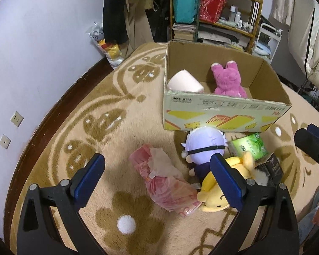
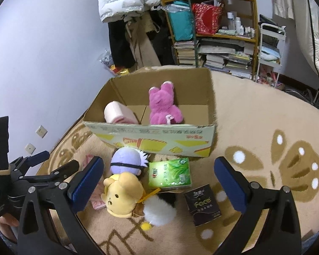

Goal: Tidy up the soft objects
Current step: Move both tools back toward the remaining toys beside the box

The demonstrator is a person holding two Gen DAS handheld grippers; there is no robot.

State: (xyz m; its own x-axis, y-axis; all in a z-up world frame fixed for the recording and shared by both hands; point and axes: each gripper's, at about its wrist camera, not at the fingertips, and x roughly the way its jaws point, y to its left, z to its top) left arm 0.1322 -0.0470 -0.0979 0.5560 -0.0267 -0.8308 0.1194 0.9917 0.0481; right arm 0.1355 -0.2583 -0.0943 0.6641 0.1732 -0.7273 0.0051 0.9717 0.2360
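Plush toys and soft packs lie in a loose heap on the patterned rug (image 2: 255,114), just in front of the cardboard box (image 2: 151,142), which already holds a pink plush bear (image 2: 162,108) and a pale pink roll (image 2: 117,112). I hold both tools spread wide and empty: the left tool (image 1: 157,176) hovers over the pink plastic bag (image 1: 165,184), the right tool (image 2: 159,180) over the heap's middle.

The main risk, as I judge it, is crowding. The yellow plush bear (image 2: 123,193) touches the purple-headed doll (image 2: 125,160) and lies on a white pompom (image 2: 158,211), so a pinch aimed at one could drag a neighbour along or snag the yellow strap beside it. The green tissue pack (image 2: 170,175) is slick film and may slide out of the pads if I catch only a corner. The black pack (image 2: 203,204) lies flat on the pile, so the fingers could dig into the rug instead of getting under it. The bag is thin and crumpled; a shallow grip may pinch film alone and let the contents sag or spill on the way up.

The two tools are also close together, the left one showing at the edge of the right wrist view, so reaching for neighbouring items at once could knock them together. The box's near wall stands tall, and a low carry could catch a dangling toy on its rim.
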